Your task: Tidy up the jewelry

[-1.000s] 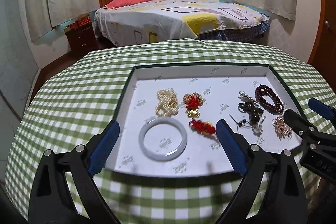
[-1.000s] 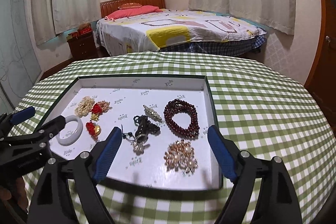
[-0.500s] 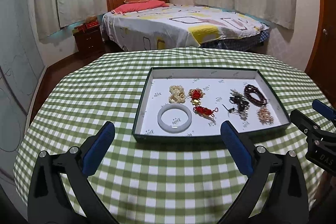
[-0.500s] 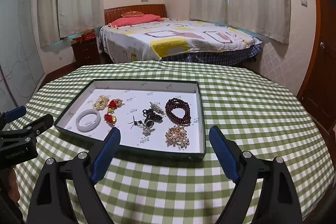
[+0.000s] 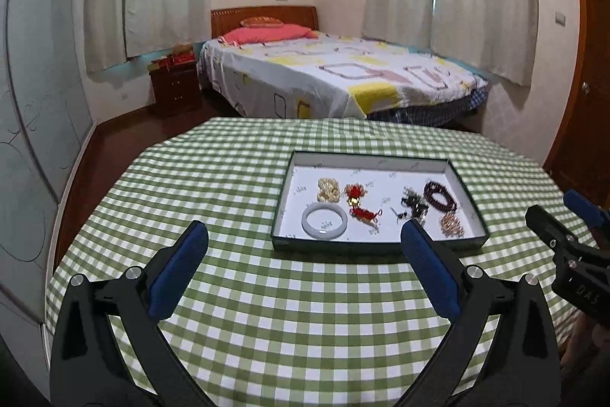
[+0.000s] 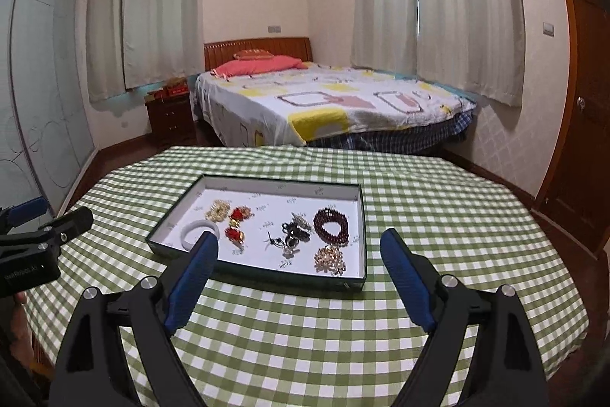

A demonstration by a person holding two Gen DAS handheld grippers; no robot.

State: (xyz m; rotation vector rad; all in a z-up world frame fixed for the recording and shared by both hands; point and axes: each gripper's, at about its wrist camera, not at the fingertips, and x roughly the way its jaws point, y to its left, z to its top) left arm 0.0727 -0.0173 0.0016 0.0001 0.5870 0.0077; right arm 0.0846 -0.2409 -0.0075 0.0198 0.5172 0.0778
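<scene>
A dark green tray [image 5: 377, 246] [image 6: 259, 275] with a white floor lies on the green checked table. In it lie a white bangle [image 5: 325, 222] [image 6: 192, 227], a cream bead bracelet [image 5: 328, 188] [image 6: 217, 209], two red and gold charms [image 5: 355, 192] [image 6: 234, 234], a black tangled piece [image 5: 413, 205] [image 6: 291, 229], a dark red bead bracelet [image 5: 440, 195] [image 6: 331, 224] and a gold pearl cluster [image 5: 451, 224] [image 6: 329, 260]. My left gripper [image 5: 303, 260] is open and empty, above the table, in front of the tray. My right gripper [image 6: 299, 266] is open and empty, near the tray's front edge.
The round table [image 5: 236, 185] carries the checked cloth. Behind it stand a bed [image 5: 335, 79], a wooden nightstand [image 5: 175, 88] at the left, curtains and a wooden door [image 6: 587, 109] at the right.
Both grippers have drawn back and up from the tray. The tray now looks smaller and farther off. The jewelry has not moved and both grippers stay open.
</scene>
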